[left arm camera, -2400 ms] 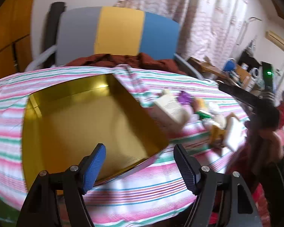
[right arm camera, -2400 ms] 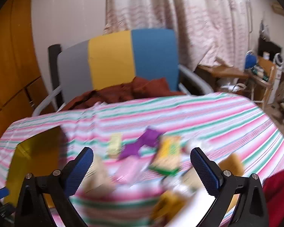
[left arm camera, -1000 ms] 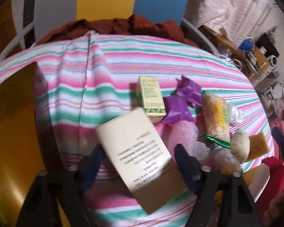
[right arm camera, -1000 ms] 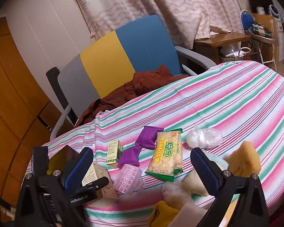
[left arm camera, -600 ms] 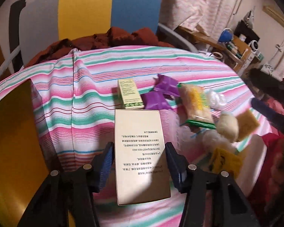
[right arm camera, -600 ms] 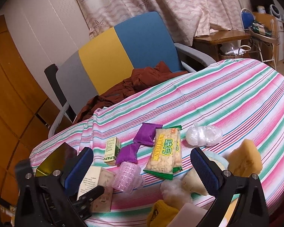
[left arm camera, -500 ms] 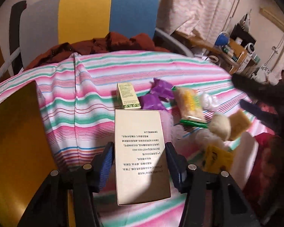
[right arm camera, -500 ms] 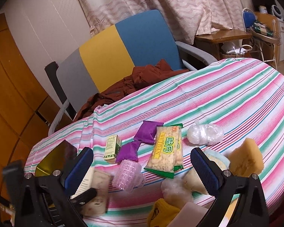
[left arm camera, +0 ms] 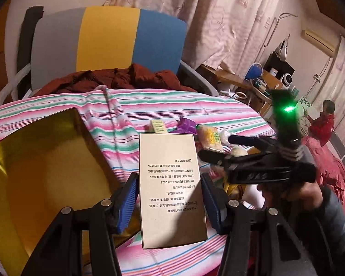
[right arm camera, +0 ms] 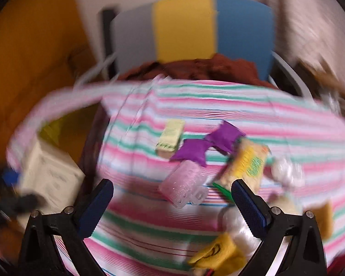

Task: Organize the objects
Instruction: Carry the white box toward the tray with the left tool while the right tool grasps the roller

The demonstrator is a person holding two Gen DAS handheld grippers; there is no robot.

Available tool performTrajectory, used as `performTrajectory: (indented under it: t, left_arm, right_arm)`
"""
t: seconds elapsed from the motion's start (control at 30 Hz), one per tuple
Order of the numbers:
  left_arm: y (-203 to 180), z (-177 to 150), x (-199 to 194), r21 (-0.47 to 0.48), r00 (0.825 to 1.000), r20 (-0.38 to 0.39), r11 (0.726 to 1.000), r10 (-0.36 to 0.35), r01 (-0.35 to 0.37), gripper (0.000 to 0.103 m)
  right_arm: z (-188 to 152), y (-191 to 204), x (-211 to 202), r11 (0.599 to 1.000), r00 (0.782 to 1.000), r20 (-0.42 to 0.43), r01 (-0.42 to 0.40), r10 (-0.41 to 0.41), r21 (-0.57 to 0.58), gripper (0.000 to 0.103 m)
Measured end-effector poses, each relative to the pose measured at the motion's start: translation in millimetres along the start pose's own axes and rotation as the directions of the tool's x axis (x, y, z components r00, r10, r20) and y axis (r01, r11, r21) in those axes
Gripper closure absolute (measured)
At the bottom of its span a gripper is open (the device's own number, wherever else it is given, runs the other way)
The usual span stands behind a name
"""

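My left gripper [left arm camera: 170,197] is shut on a cream printed box [left arm camera: 171,184], held above the striped tablecloth [left arm camera: 131,115] just right of the open gold tin [left arm camera: 41,161]. In the blurred right wrist view the same cream box [right arm camera: 50,179] hangs at the left by the gold tin [right arm camera: 55,126]. My right gripper [right arm camera: 172,202] stands open above a pink ribbed plastic piece [right arm camera: 184,184]. Around it lie a small yellow-green box [right arm camera: 170,138], purple packets [right arm camera: 209,145] and a yellow snack pack [right arm camera: 246,165]. The right gripper [left arm camera: 216,149] also shows in the left wrist view, open.
A grey, yellow and blue chair [left arm camera: 108,43] with a brown garment [left arm camera: 126,78] stands behind the table. White wads [right arm camera: 285,172], a tan sponge [right arm camera: 324,216] and a yellow cloth [right arm camera: 216,255] lie at the right. A person in red [left arm camera: 322,122] sits far right.
My left gripper has lifted the cream box and carried it left toward the gold tin. My right gripper has swung down and left over the pink plastic piece.
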State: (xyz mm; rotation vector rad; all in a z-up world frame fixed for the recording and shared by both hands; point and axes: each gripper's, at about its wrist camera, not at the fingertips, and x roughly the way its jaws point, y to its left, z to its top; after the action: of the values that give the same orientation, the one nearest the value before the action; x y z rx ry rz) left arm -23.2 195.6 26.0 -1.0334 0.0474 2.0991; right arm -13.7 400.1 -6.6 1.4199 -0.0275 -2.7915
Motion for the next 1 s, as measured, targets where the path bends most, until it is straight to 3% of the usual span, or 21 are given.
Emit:
performTrajectory:
  t: [0.17, 0.27, 0.33, 0.47, 0.57, 0.63, 0.77, 0.83, 1.0]
  left_arm:
    - [30, -12, -21, -0.061, 0.999, 0.017, 0.998, 0.031, -0.030, 0.049]
    - [50, -18, -28, -0.111, 0.998, 0.017, 0.992, 0.058, -0.056, 0.049]
    - [63, -22, -31, -0.141, 0.997, 0.013, 0.987, 0.075, -0.073, 0.049]
    - [80, -29, -34, -0.186, 0.995, 0.012, 0.978, 0.095, -0.092, 0.049]
    - [88, -35, -36, -0.213, 0.995, 0.014, 0.973, 0.099, -0.094, 0.049]
    - [91, -38, -38, -0.225, 0.995, 0.018, 0.970, 0.101, -0.095, 0.049]
    - [100, -43, -42, -0.238, 0.994, 0.024, 0.967, 0.103, -0.094, 0.049]
    - [104, -45, -45, -0.246, 0.994, 0.029, 0.964, 0.105, -0.095, 0.049]
    - [107, -49, -51, -0.260, 0.993, 0.044, 0.961, 0.108, -0.093, 0.049]
  right_arm:
    - [9, 6, 49, 0.984, 0.983, -0.177, 0.024, -0.055, -0.174, 0.000]
    - [12, 1, 69, 0.977, 0.970, -0.219, 0.060, -0.105, -0.204, 0.000]
    - [13, -5, 79, 0.985, 0.967, -0.236, 0.053, -0.091, -0.164, 0.000]
    - [12, -3, 77, 0.992, 0.971, -0.233, -0.081, 0.057, -0.095, 0.001]
    - [5, 14, 70, 0.972, 0.950, -0.253, -0.213, 0.183, -0.098, 0.001]
    - [-1, 23, 62, 0.950, 0.924, -0.268, -0.302, 0.271, -0.080, 0.003]
    - [0, 20, 46, 0.958, 0.941, -0.232, -0.273, 0.248, -0.083, 0.003]
    - [5, 15, 48, 0.975, 0.956, -0.236, -0.199, 0.172, -0.095, 0.003]
    - [12, 18, 68, 0.978, 0.957, -0.283, -0.114, 0.062, -0.172, 0.003]
